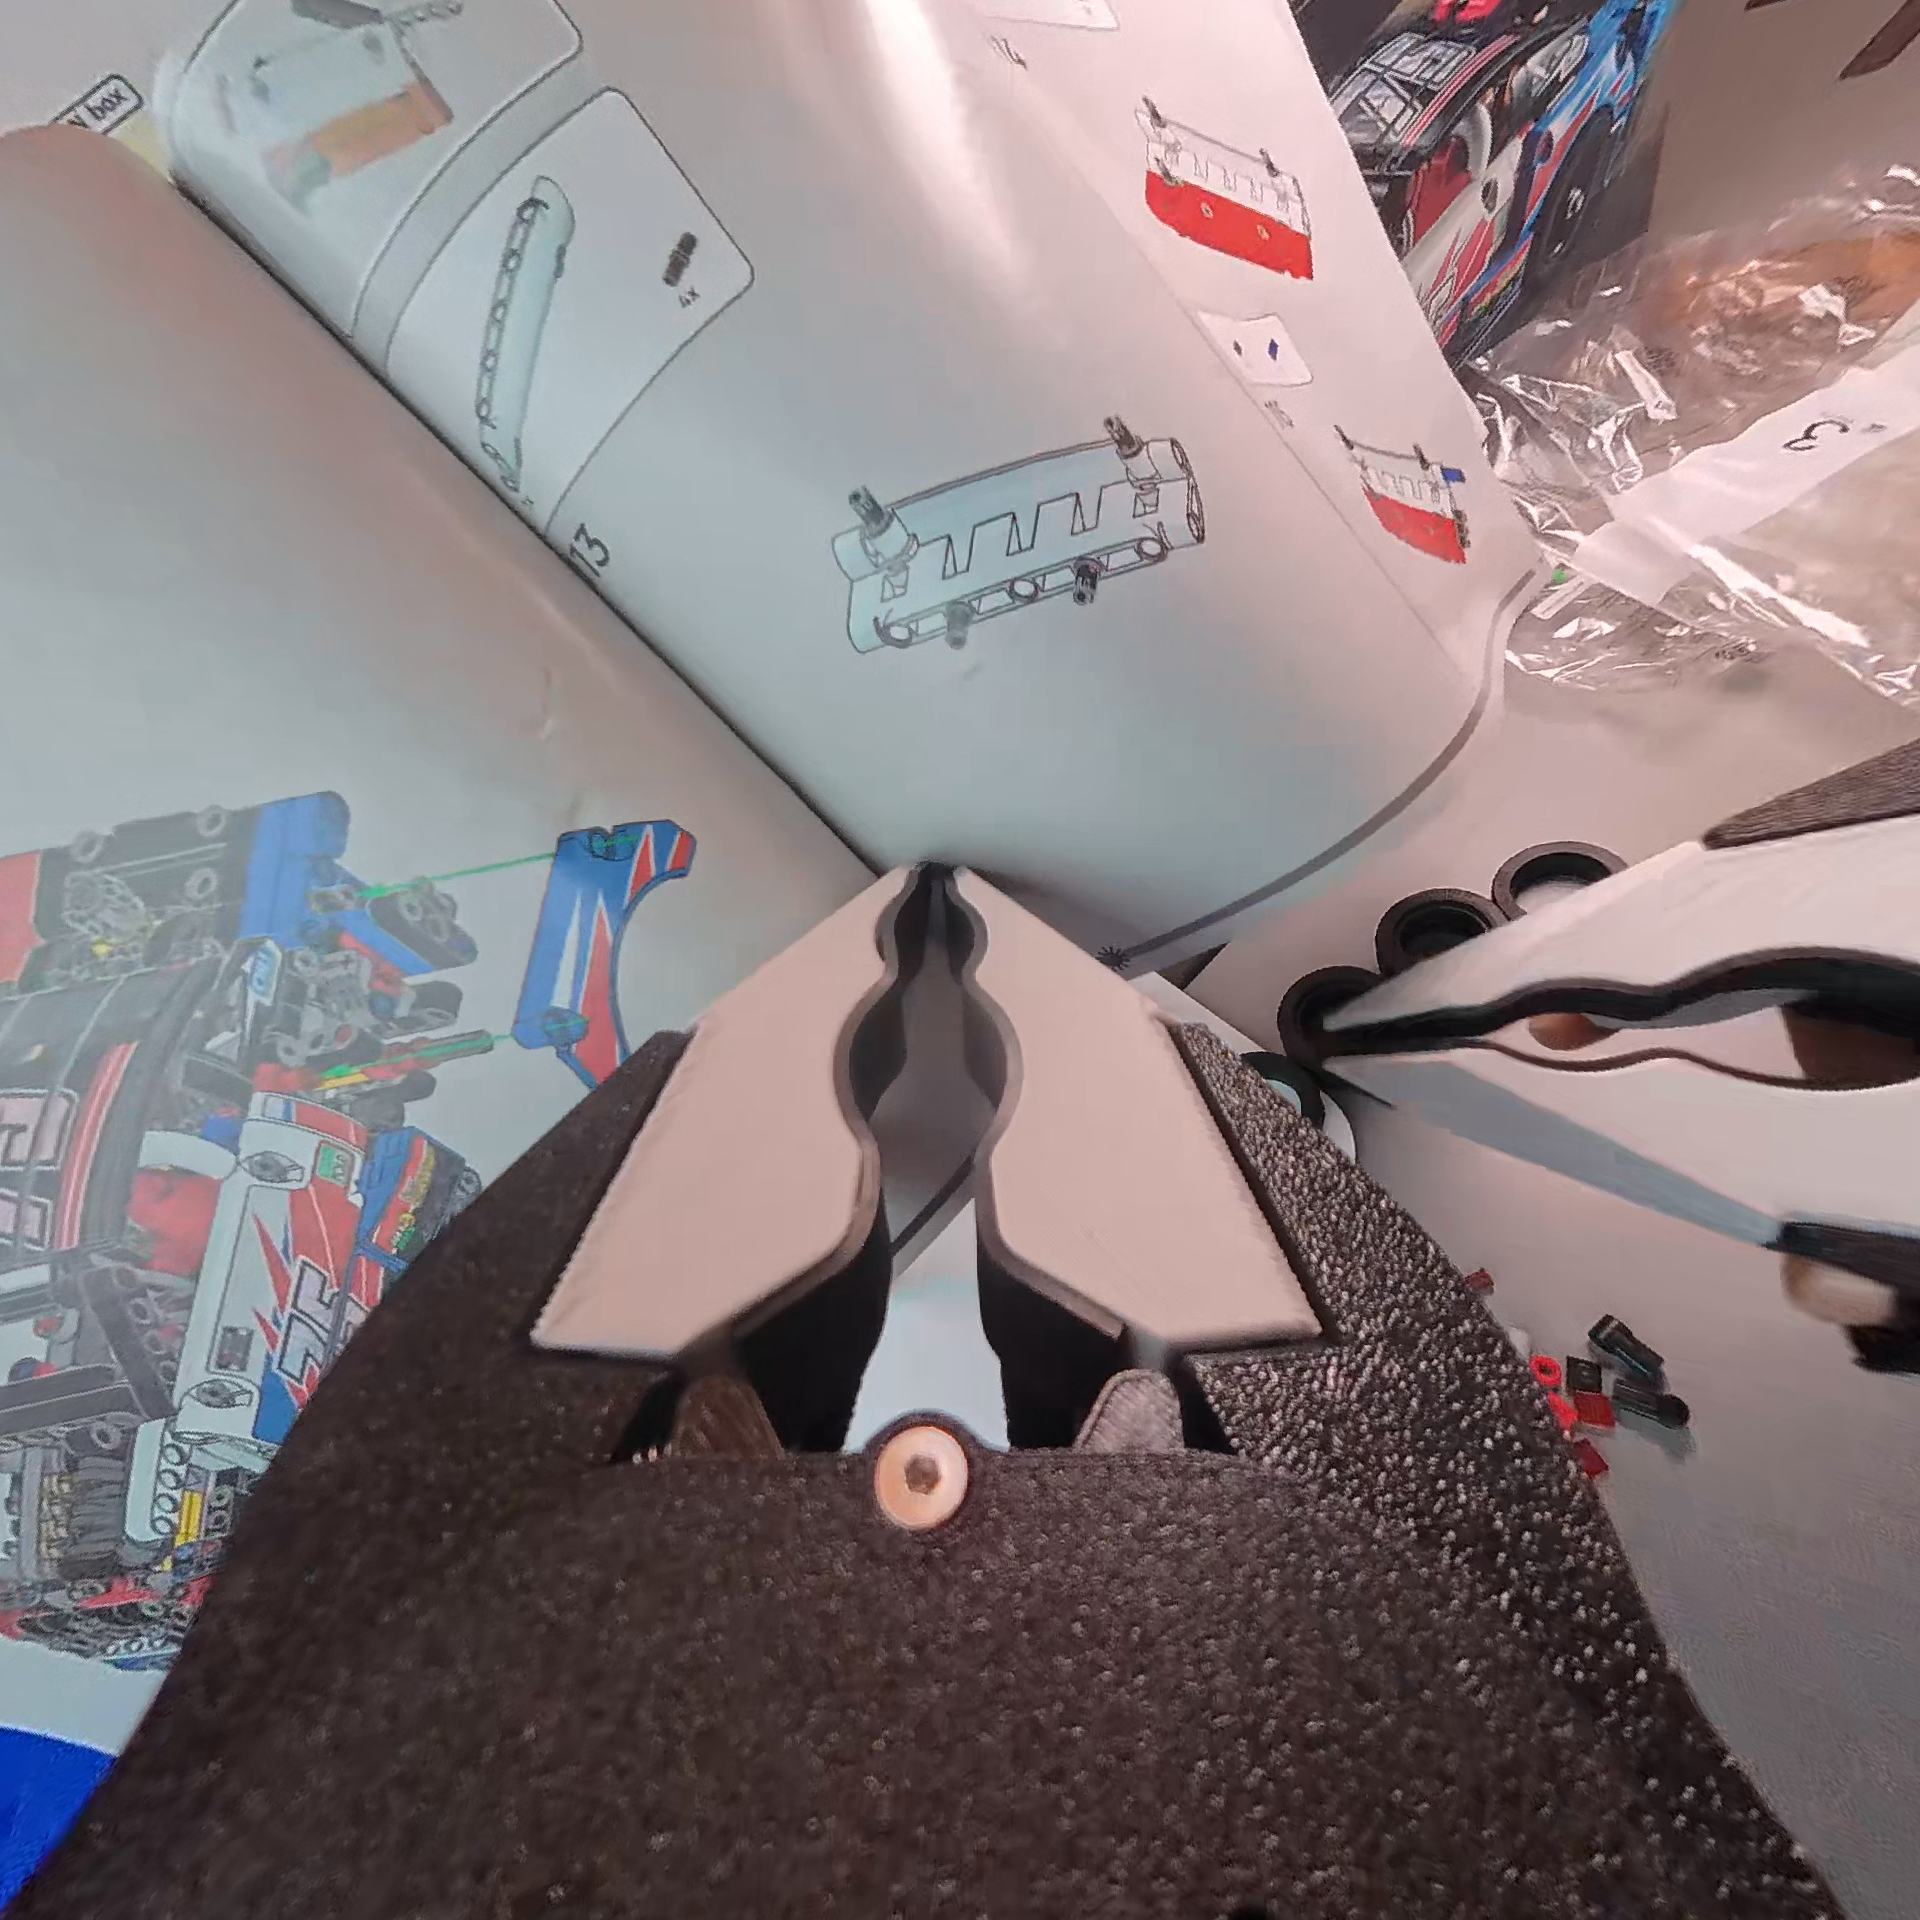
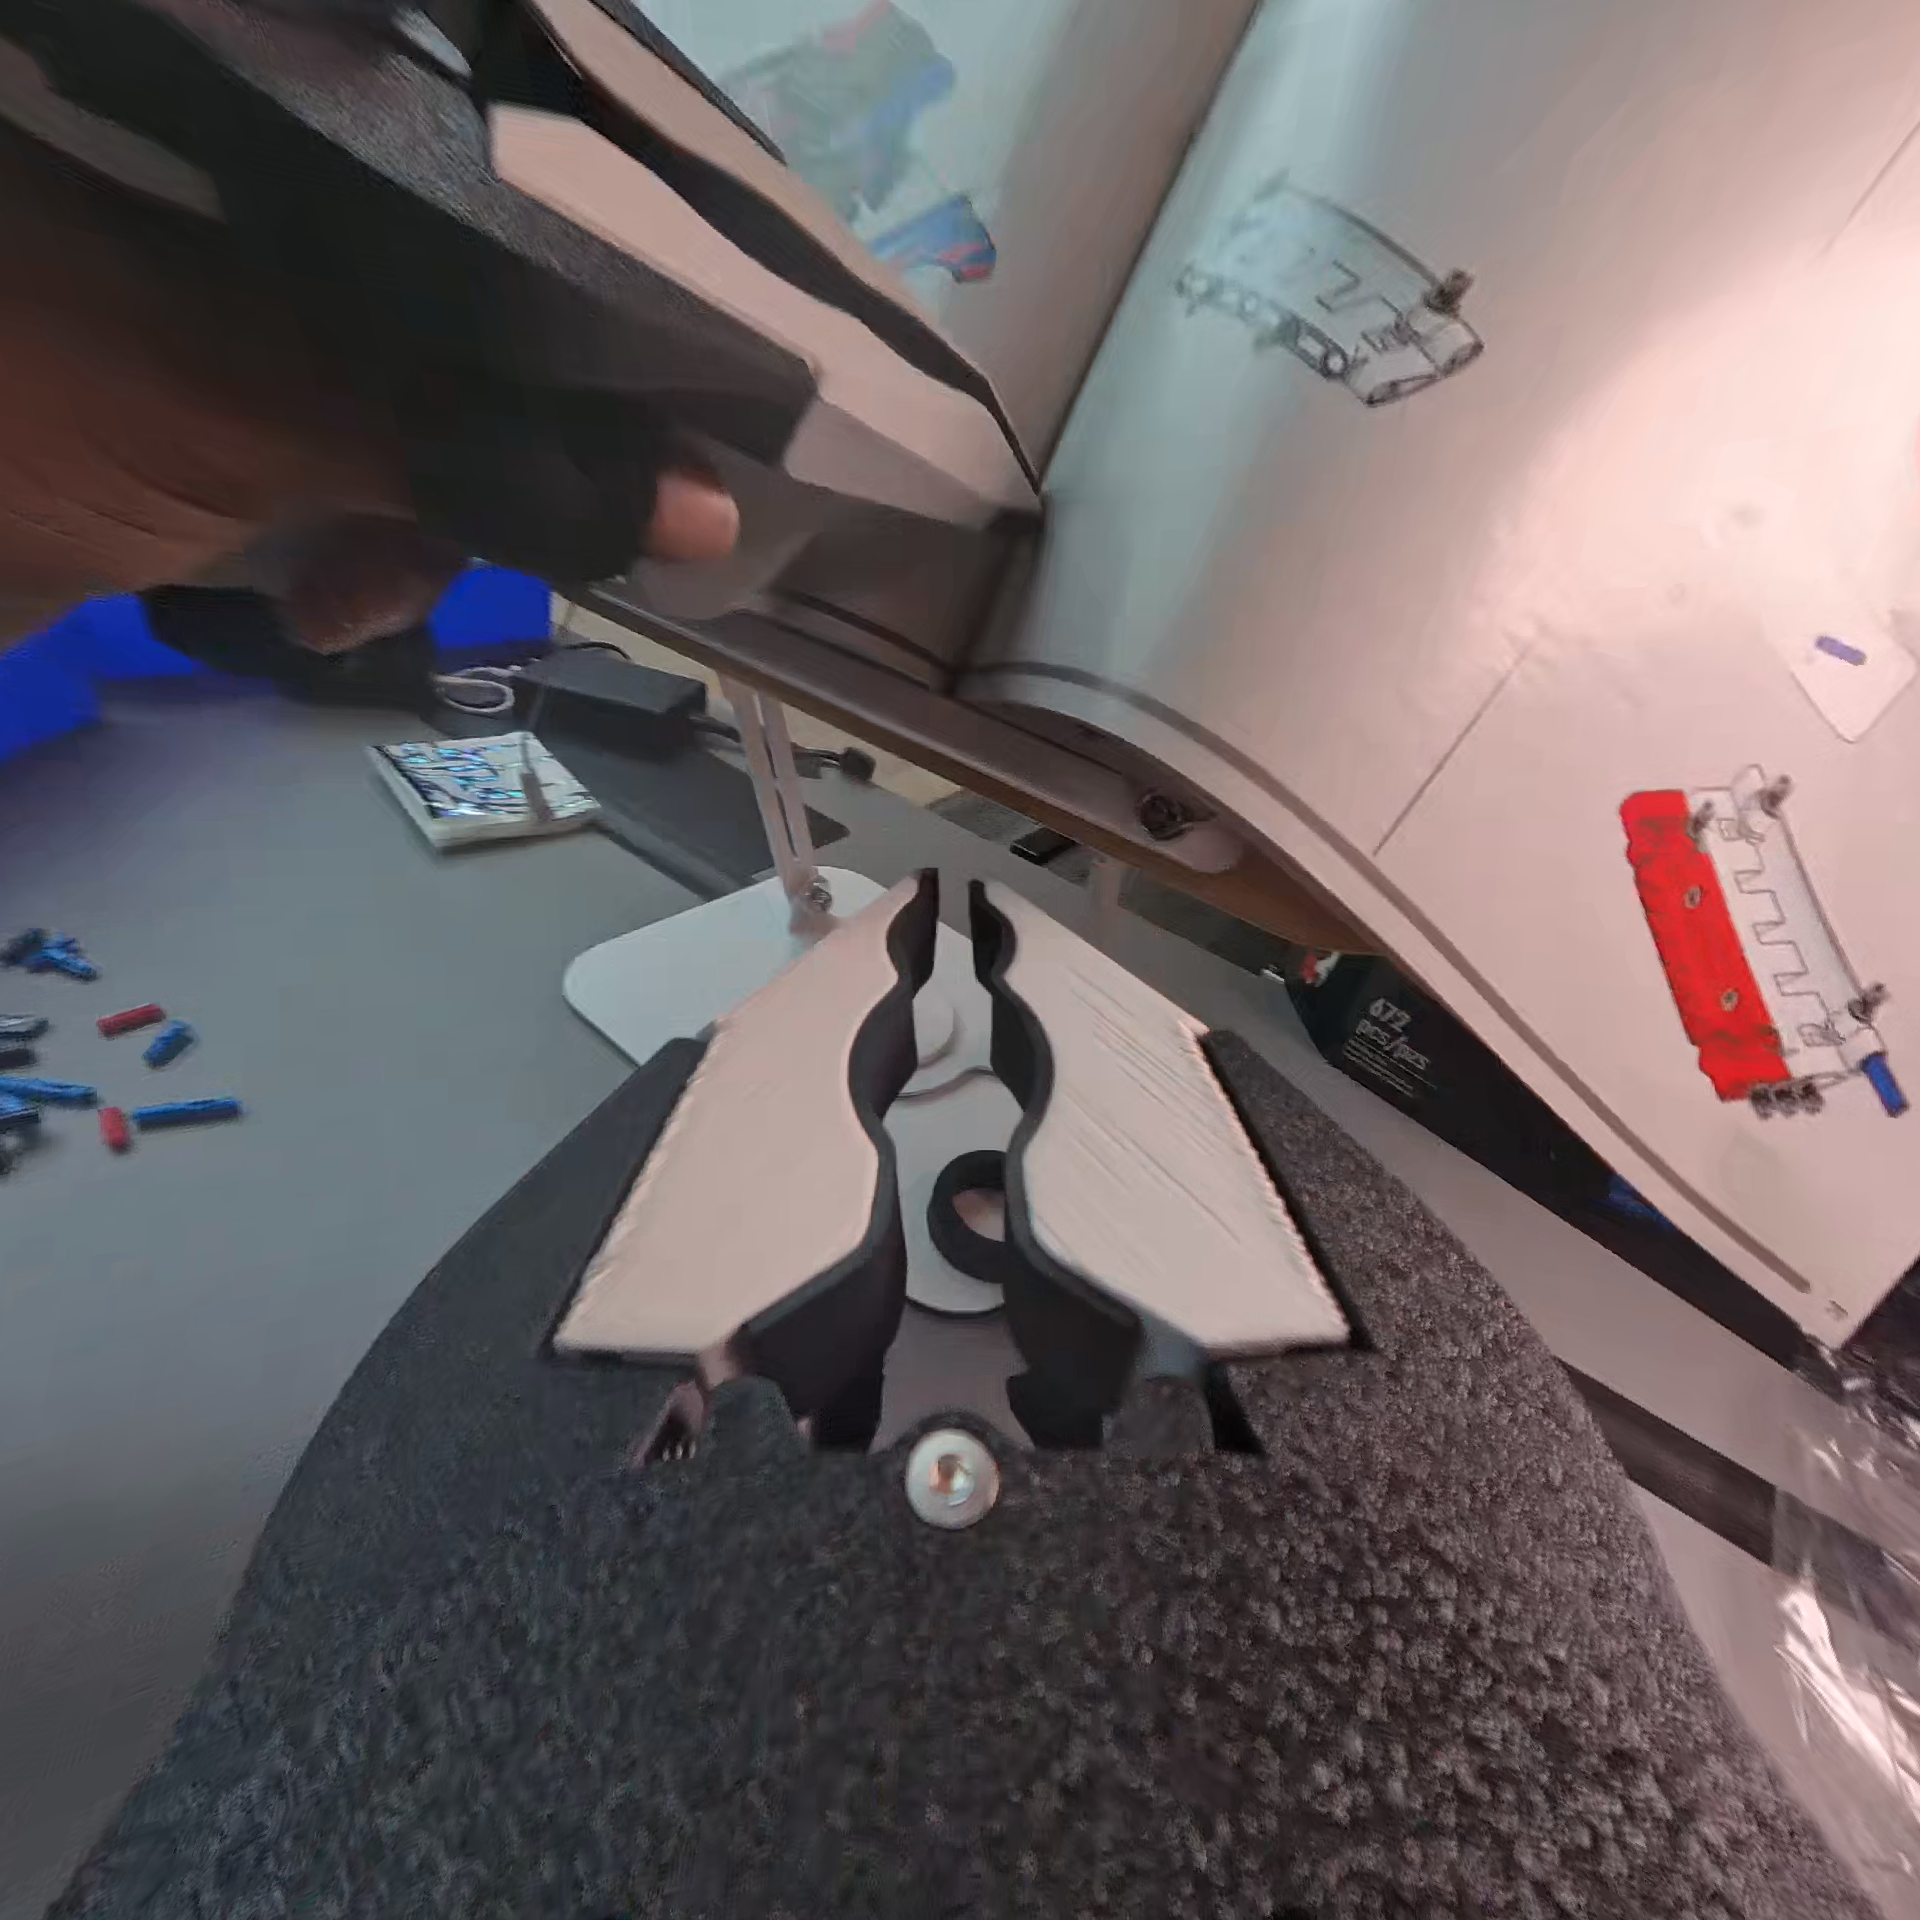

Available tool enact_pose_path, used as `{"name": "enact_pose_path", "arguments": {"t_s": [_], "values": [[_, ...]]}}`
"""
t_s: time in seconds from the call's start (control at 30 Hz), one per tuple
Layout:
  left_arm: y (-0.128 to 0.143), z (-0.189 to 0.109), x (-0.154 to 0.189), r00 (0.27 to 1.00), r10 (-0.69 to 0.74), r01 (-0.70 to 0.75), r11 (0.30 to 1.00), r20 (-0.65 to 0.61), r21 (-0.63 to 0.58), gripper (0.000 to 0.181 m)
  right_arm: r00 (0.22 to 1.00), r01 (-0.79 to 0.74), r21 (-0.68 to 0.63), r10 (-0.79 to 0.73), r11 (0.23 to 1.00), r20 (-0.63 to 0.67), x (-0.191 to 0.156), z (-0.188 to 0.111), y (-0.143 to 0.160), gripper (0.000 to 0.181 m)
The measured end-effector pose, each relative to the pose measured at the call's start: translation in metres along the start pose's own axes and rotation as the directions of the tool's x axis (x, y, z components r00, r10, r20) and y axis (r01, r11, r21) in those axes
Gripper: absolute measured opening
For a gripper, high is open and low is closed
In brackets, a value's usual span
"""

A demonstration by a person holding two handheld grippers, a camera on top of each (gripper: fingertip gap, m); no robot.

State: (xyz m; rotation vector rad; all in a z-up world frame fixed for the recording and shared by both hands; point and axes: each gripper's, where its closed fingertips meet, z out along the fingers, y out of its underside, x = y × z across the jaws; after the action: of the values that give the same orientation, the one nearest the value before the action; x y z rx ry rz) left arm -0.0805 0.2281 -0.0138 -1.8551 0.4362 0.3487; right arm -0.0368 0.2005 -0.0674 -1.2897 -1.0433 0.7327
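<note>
The left claw (image 1: 928, 883) is clenched, its tips meeting at the fold of an open instruction booklet (image 1: 987, 343), at the bottom of the gutter. It seems to pin the pages there; whether a sheet is caught between the tips I cannot tell. The booklet leans on a tilted stand (image 2: 727, 966), so the pages face the person and curve outward.

The right claw (image 2: 951, 899) is released, with a narrow gap between its tips and nothing inside. It hovers under the low edge of the booklet, above the pale foot of the stand, where a small black ring (image 2: 971, 1210) lies. In the left view this claw (image 1: 1325, 1023) is beside a row of black tyres (image 1: 1444, 925), and touching is not clear.

A gloved hand (image 2: 582, 499) holds the left claw's body.

Farther on the grey worktop (image 2: 312, 1247), small blue and red pins (image 2: 125, 1081) lie scattered toward the left edge. Clear plastic bags (image 1: 1704, 436) and a printed box (image 1: 1507, 156) rest behind the booklet, near the far edge.
</note>
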Motion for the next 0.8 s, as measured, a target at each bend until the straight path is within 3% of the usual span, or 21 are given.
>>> {"name": "enact_pose_path", "arguments": {"t_s": [0.03,0.17,0.23,0.33,0.57,0.8], "values": [[-0.001,0.0,0.0,1.0,0.006,-0.006,1.0,-0.001,0.001,0.002,0.999,-0.009,0.007,0.009,1.0,-0.048,0.005,0.005,0.001,0.01],[-0.003,-0.002,-0.002,0.999,0.036,-0.036,0.999,-0.001,-0.001,0.005,0.962,-0.158,0.095,0.175,0.983,-0.209,0.038,0.006,-0.022,0.017],[-0.004,-0.003,-0.002,0.999,0.037,-0.037,0.999,-0.013,-0.004,0.008,0.937,-0.236,0.077,0.248,0.969,-0.247,0.052,0.009,-0.017,0.034],[-0.003,-0.003,-0.002,0.998,0.05,-0.05,0.999,-0.025,-0.006,0.007,0.918,-0.317,0.121,0.337,0.941,-0.208,0.057,0.009,-0.019,0.047],[-0.003,-0.004,-0.004,0.998,0.022,-0.022,1.0,-0.057,0.016,0.007,0.956,-0.206,0.143,0.23,0.968,-0.179,0.054,0.003,-0.031,0.053],[-0.003,-0.006,-0.003,0.997,0.017,-0.015,1.0,-0.076,0.026,0.007,0.962,0.028,0.106,0.002,0.994,-0.273,0.074,-0.011,-0.036,0.048]]}}
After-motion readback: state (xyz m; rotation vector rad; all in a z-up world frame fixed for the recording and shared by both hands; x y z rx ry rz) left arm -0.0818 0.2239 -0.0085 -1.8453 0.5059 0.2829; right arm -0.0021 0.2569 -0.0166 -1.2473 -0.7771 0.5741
